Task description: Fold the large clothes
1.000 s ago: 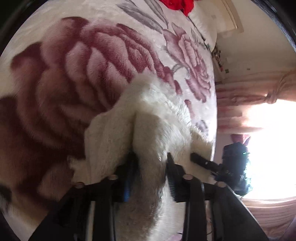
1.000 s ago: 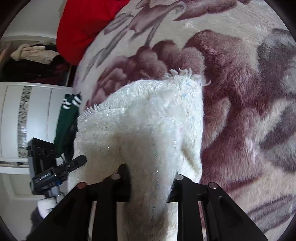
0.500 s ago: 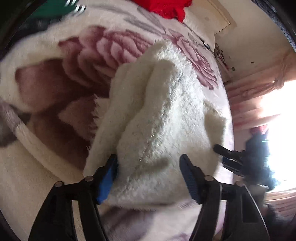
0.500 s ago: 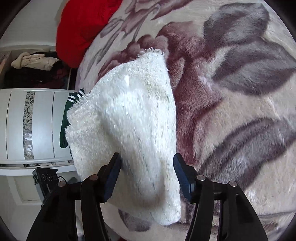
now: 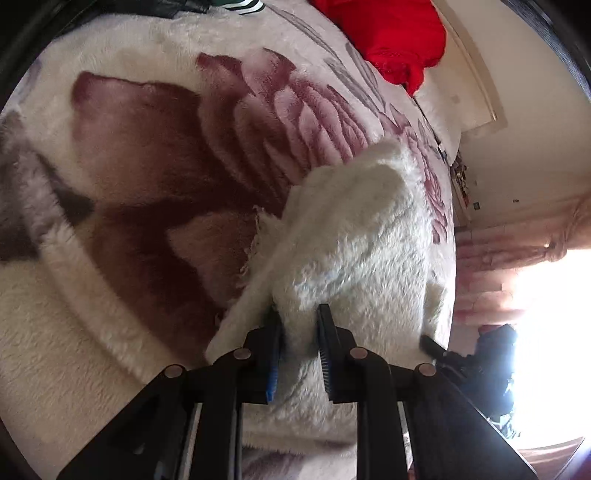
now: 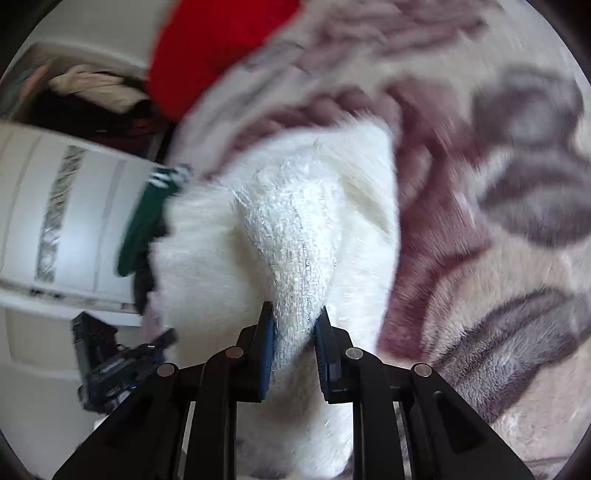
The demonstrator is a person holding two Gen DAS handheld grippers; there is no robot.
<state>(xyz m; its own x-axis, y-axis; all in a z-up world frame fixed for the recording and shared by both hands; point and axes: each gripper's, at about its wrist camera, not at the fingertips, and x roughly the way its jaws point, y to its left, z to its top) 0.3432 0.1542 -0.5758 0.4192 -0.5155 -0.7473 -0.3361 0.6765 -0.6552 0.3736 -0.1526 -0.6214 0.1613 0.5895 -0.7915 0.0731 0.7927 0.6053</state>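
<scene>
A fluffy white garment (image 5: 354, 240) is seen bunched on a bed covered w/ a rose-print plush blanket (image 5: 140, 155), gripped at two spots. The left gripper (image 5: 300, 332) is clamped on a pinched ridge of the white pile, its jaws having just been closing w/ fabric between them. The right gripper (image 6: 293, 328) is likewise clamped on a raised fold of the same garment (image 6: 295, 221), jaws just drawn closer on the cloth. A red garment (image 5: 391, 33) is seen lying further up the bed, well apart from the white one. A green striped item (image 6: 147, 218) is visible at the bed's edge, beside a white cabinet (image 6: 62, 221); right view is partly blurred.
</scene>
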